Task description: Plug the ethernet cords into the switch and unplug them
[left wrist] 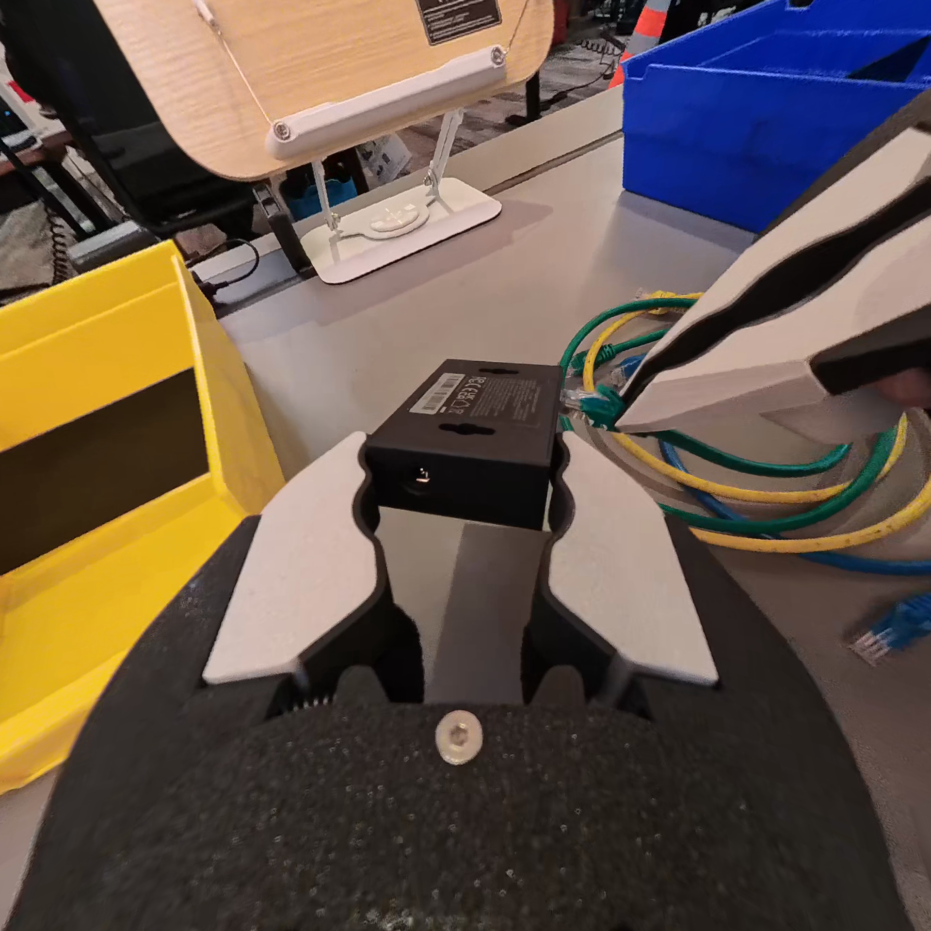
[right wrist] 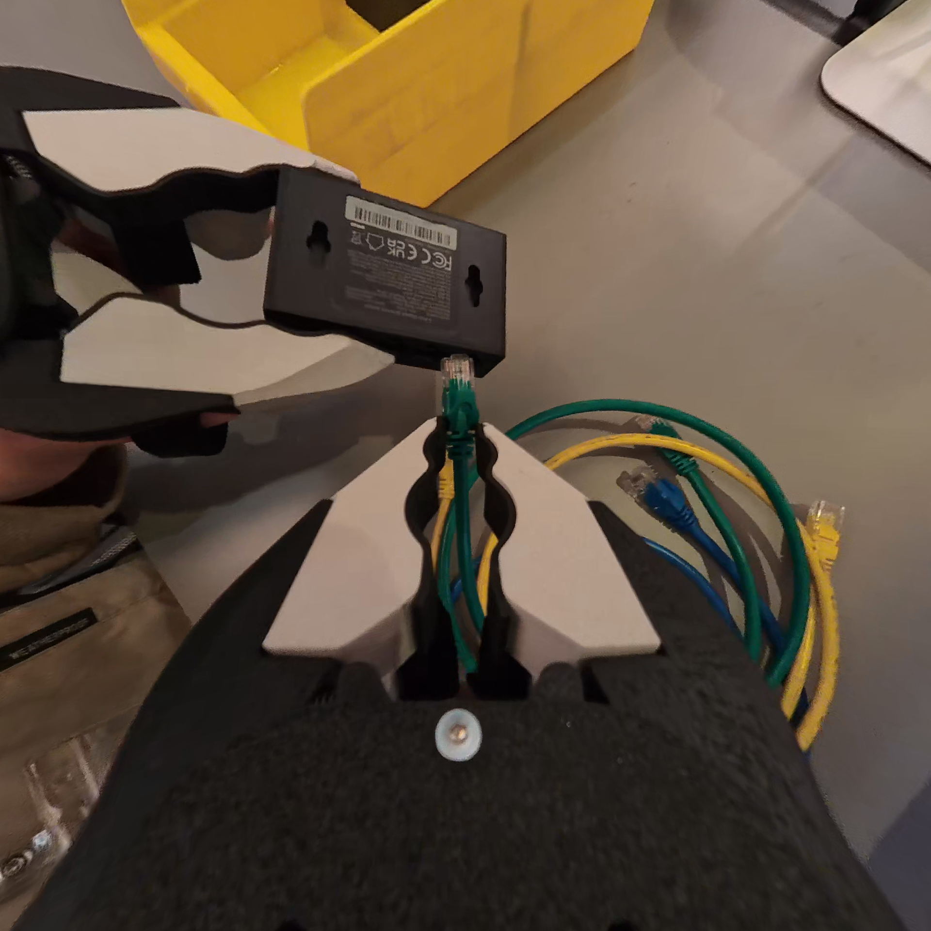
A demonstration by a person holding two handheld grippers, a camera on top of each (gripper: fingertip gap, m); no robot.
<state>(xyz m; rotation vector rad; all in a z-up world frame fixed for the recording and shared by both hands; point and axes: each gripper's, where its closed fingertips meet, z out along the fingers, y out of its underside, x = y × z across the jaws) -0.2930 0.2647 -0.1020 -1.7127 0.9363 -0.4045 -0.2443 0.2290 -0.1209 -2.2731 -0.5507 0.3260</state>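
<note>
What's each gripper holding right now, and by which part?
The left gripper clamps the black switch across its end. The right gripper pinches the green ethernet cord by its boot, just behind the clear plug.

Switch (right wrist: 388,282) port face turned away from both cameras; whether the green plug (right wrist: 457,390) sits inside a port or just at its mouth cannot be told. Plug's clear tip meets the switch's lower edge. In the left wrist view the right gripper (left wrist: 622,418) covers part of the cable coil (left wrist: 755,483). Yellow bin (left wrist: 101,478) cut off at left edge, blue bin (left wrist: 730,141) at right edge. Wooden stand (left wrist: 322,85) cropped at the top. Blue plug (left wrist: 891,629) near the right edge blurred. Far room behind the desk (left wrist: 453,312) too dark and small to make out.
</note>
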